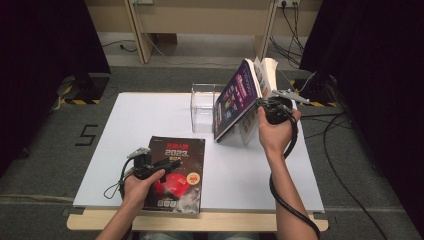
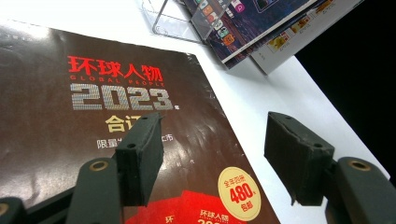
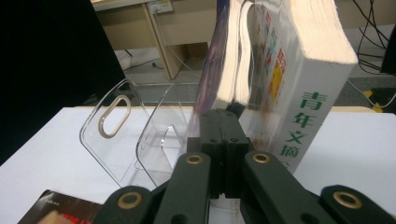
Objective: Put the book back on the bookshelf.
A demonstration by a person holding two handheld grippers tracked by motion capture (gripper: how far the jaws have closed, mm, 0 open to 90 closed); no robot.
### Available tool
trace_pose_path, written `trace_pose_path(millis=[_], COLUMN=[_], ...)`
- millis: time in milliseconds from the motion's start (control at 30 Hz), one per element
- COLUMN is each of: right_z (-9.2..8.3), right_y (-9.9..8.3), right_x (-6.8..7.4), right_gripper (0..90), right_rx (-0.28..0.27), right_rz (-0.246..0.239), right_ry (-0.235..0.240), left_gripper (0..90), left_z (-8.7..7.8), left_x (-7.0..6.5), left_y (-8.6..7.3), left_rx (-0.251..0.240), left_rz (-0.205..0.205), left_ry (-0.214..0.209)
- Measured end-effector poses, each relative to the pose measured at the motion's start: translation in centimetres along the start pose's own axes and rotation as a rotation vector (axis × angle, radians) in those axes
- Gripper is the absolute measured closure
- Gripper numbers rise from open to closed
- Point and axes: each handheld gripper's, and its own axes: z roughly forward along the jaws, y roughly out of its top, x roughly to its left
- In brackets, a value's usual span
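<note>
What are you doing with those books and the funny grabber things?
A person is working at a white table with a gripper in each hand. The right gripper is shut on a thick book, holding it tilted up beside a clear plastic rack, its corner on the table. The left gripper is open over a dark magazine that lies flat near the front edge.

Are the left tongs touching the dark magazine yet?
Cannot tell. In the left gripper view the left tongs stand open over the dark magazine, but no view plainly shows contact or a gap beneath the tips.
</note>
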Motion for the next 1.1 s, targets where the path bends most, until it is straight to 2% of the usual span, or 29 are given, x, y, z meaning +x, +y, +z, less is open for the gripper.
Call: trace_pose_path(millis=[567,833,900,967,1100], right_z=[-1.2,-1.2,-1.2,-1.1,-0.3], right_y=[-0.5,-1.1,-1.3,-1.8,-3.4], right_x=[0.3,0.6,0.6,0.7,0.9], right_gripper=[80.9,73.6,75.8,83.2,90.0], right_rx=[-0.041,-0.048,-0.041,-0.035,0.023], right_rz=[-0.031,-0.057,-0.066,-0.07,-0.059], right_ry=[0.019,0.029,0.029,0.034,0.054], left_gripper=[35.6,34.8,34.6,34.6,34.6], left_z=[-0.2,-0.4,-0.4,-0.4,-0.4], left_x=[0.0,-0.1,-0.1,-0.1,-0.1], left_y=[0.2,0.3,0.3,0.3,0.3], left_rx=[-0.007,-0.01,-0.01,-0.009,-0.01], left_rz=[0.02,0.049,0.048,0.049,0.05], left_ry=[0.02,0.043,0.043,0.042,0.038])
